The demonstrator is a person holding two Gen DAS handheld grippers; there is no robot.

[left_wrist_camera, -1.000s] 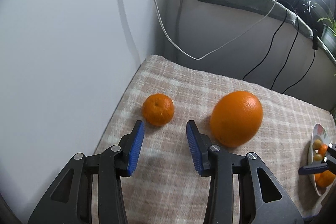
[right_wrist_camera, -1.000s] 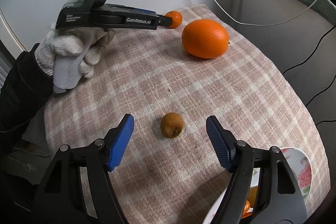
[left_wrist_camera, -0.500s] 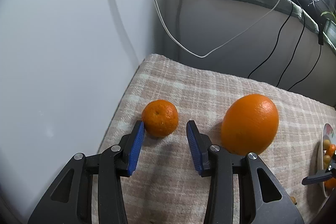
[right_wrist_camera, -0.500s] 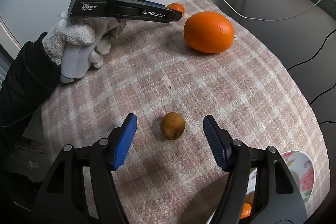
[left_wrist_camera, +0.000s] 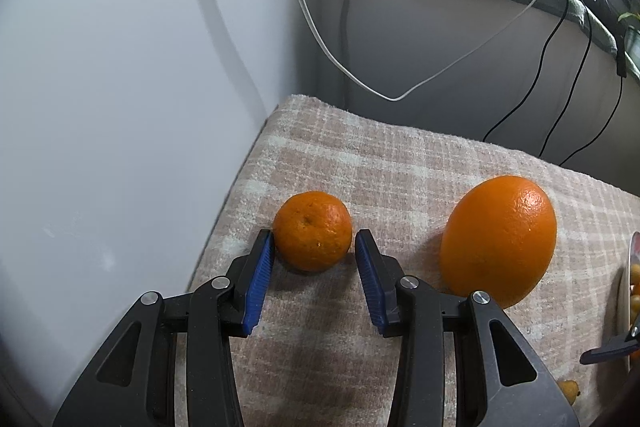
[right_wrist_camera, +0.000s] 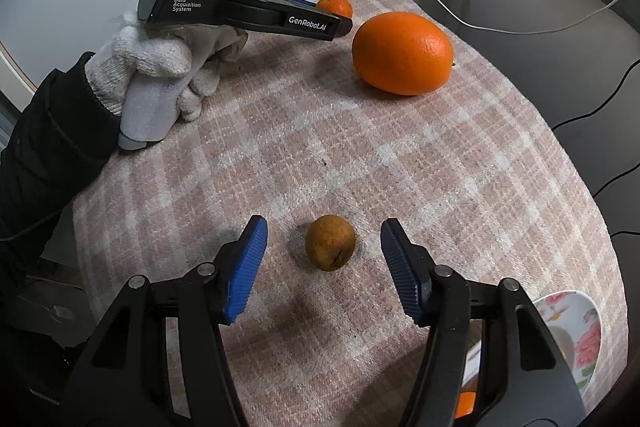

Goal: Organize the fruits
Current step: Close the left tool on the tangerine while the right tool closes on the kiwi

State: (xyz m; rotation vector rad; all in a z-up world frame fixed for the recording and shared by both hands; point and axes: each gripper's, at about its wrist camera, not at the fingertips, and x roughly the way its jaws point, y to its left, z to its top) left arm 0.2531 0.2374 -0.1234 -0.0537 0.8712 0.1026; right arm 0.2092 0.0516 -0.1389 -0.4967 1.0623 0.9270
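Note:
A small mandarin (left_wrist_camera: 312, 231) lies on the checked cloth near its left edge. My left gripper (left_wrist_camera: 314, 239) is open, with its blue pad tips on either side of the mandarin's near half; I cannot tell if they touch it. A large orange (left_wrist_camera: 498, 239) sits just to its right, also visible in the right wrist view as the large orange (right_wrist_camera: 402, 53). My right gripper (right_wrist_camera: 324, 225) hangs over a small brownish-yellow fruit (right_wrist_camera: 330, 243). Its jaws are closing, with a gap left on both sides of the fruit.
A flowered plate (right_wrist_camera: 576, 327) holding small orange fruits stands at the cloth's near right. A white-gloved hand (right_wrist_camera: 160, 67) holds the left gripper (right_wrist_camera: 320, 25). The wall runs along the cloth's left edge (left_wrist_camera: 240, 187). White and black cables (left_wrist_camera: 400, 95) hang behind.
My left gripper has moved forward, and the mandarin now sits between its pad tips. The right jaws have narrowed around the small brownish fruit.

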